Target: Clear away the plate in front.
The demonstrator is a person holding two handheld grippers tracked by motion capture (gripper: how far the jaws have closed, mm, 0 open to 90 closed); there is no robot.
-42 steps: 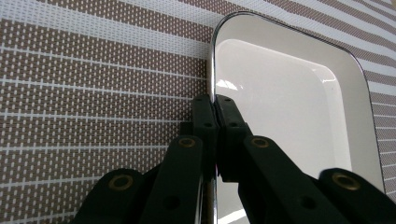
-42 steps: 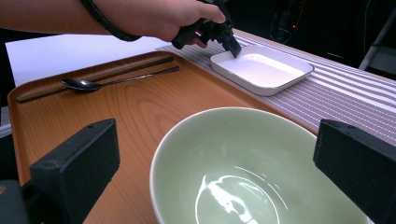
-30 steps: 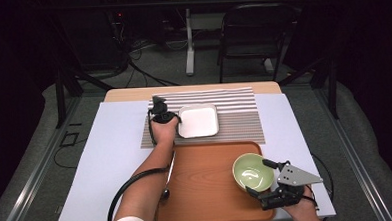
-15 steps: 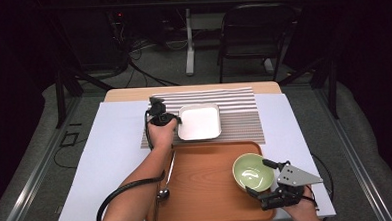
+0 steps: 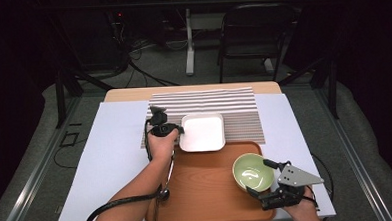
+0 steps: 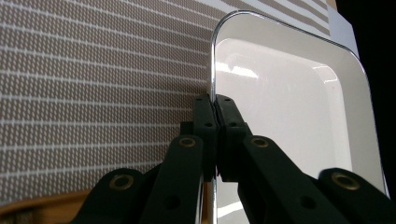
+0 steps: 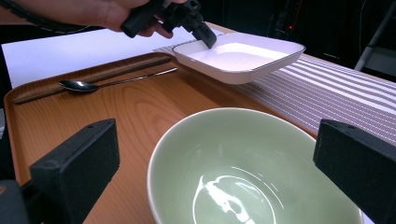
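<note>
At the lower right of the high view, the right hand-held gripper (image 5: pixel 261 178) lies low over the wooden tray (image 5: pixel 207 195), its jaws spread wide apart on either side of the green bowl (image 5: pixel 253 171), not pressing it; the bowl is empty. Left of it a spoon (image 7: pixel 112 83) lies on the tray. Farther up, mid-frame, the left forearm reaches forward, and the left hand-held gripper (image 5: pixel 181 130) is clamped on the left rim of the empty white square dish (image 5: pixel 203 132), which is tilted over the tray's far edge and the striped mat (image 5: pixel 203 101).

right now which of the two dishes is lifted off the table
The white square plate: the left gripper pinches its rim and holds it above the striped mat. The green bowl sits on the wooden tray.
</note>
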